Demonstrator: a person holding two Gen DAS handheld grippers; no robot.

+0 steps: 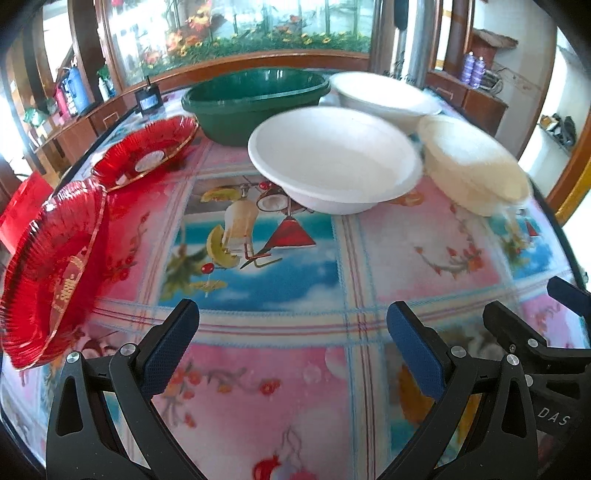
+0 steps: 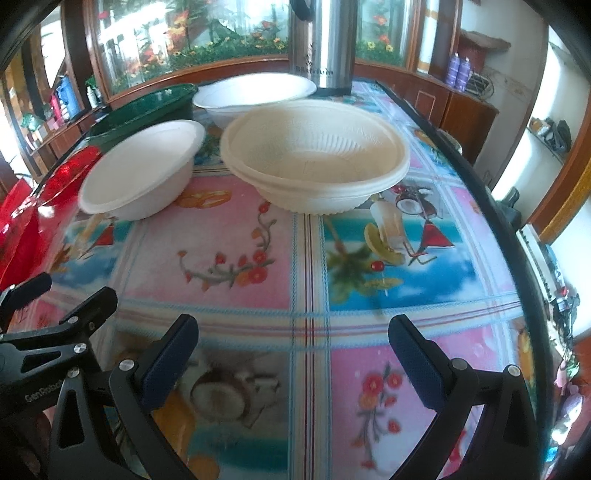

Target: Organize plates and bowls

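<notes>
White round plastic bowls (image 1: 334, 158) sit far on the patterned tablecloth (image 1: 277, 325); left gripper (image 1: 291, 343) and right gripper (image 2: 291, 354) both released, empty.

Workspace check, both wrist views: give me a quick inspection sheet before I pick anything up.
Surface: table under a patterned tablecloth.
Job's things: two red plates, green basin, two white bowls, cream bowl stack.
Clutter: steel flask.
Grippers: left hand-held gripper open, empty; right hand-held gripper open, empty.
Cables: nothing seen on the table.
Surroundings: glass cabinet with flowers, wooden shelves.
</notes>
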